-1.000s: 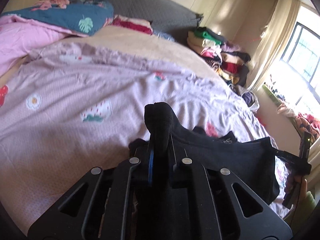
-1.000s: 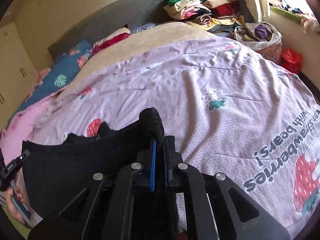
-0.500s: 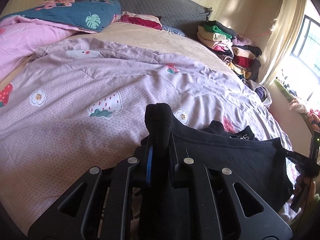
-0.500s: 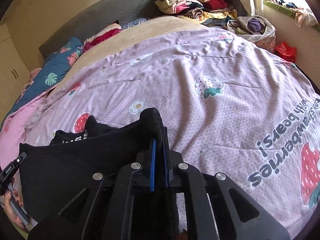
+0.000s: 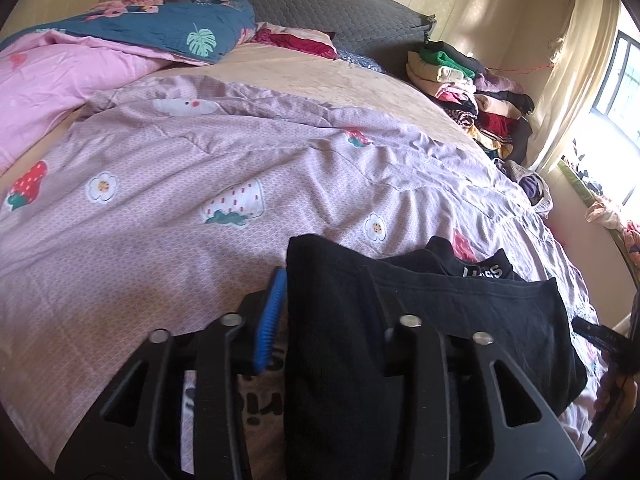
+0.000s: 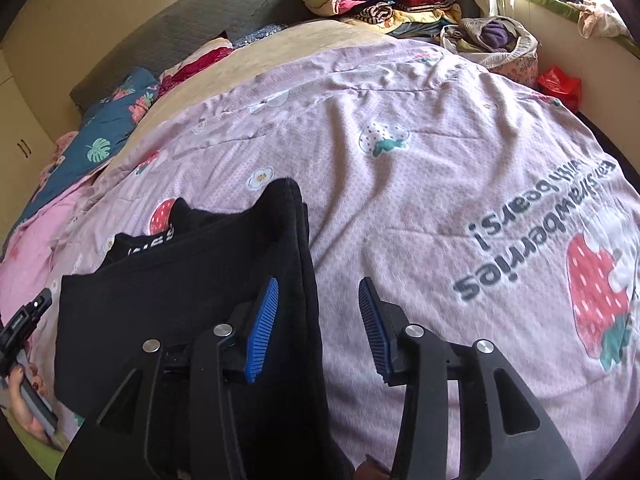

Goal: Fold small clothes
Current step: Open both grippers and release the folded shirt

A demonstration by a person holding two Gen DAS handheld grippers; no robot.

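Nearest the left wrist camera, the left gripper has its jaws opening; the blue-ribbed left pad stands clear of the cloth, while the right finger is partly covered by a fold of the black garment that still lies between the two fingers without being pinched. Nearest the right wrist camera, the right gripper likewise has its jaws opening: both blue pads are exposed, the garment's edge lies beside the left pad within the gap, and the right pad sits over bare bedding. The garment is spread flat across the near part of the bed, spanning from one gripper to the other, with a band of white lettering at its far edge. At the far left margin of the right wrist view, the person's hand grips the handle of the other gripper. Under and beyond the garment lies a lilac quilt printed with strawberries and flowers, bearing large grey text on the right side. Farther back are a pink duvet, a blue leaf-print blanket and a grey padded headboard. A stack of folded clothes stands at the far right corner, near a curtain.
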